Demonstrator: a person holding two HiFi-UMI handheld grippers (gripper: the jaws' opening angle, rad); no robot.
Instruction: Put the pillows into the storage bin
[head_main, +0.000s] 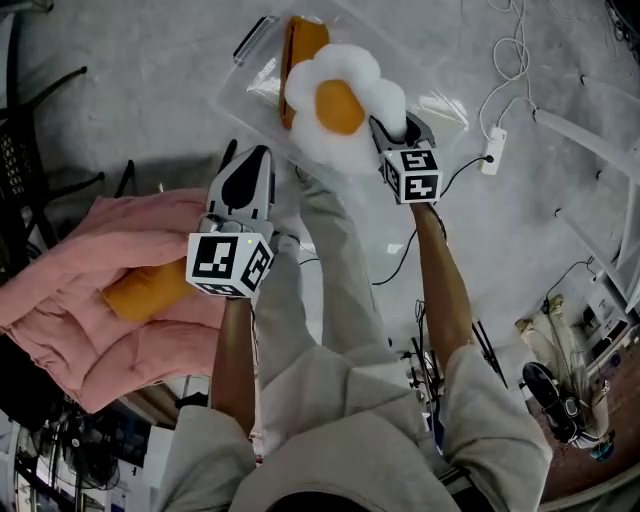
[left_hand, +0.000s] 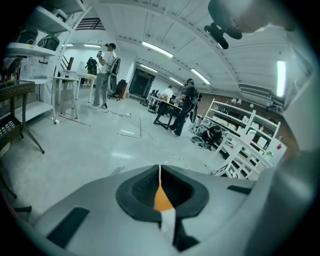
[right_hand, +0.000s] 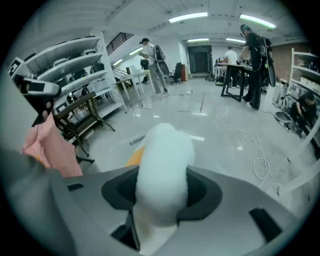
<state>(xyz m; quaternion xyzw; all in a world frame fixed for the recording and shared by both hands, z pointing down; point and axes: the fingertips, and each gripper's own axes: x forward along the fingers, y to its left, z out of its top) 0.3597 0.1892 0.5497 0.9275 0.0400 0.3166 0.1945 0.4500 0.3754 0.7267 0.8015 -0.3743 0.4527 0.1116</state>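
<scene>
Gripping the fried-egg pillow (head_main: 345, 100) by its white edge in our right gripper (head_main: 385, 132), we hold it over the clear storage bin (head_main: 445, 108) on the floor, where an orange pillow (head_main: 300, 40) lies inside. Our left gripper (head_main: 248, 165) has its jaws pressed together, holding nothing, near the pink quilt (head_main: 70, 300), on which another orange cushion (head_main: 150, 290) rests.

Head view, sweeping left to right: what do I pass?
orange pillow → left gripper → fried-egg pillow → right gripper → white power adapter
</scene>
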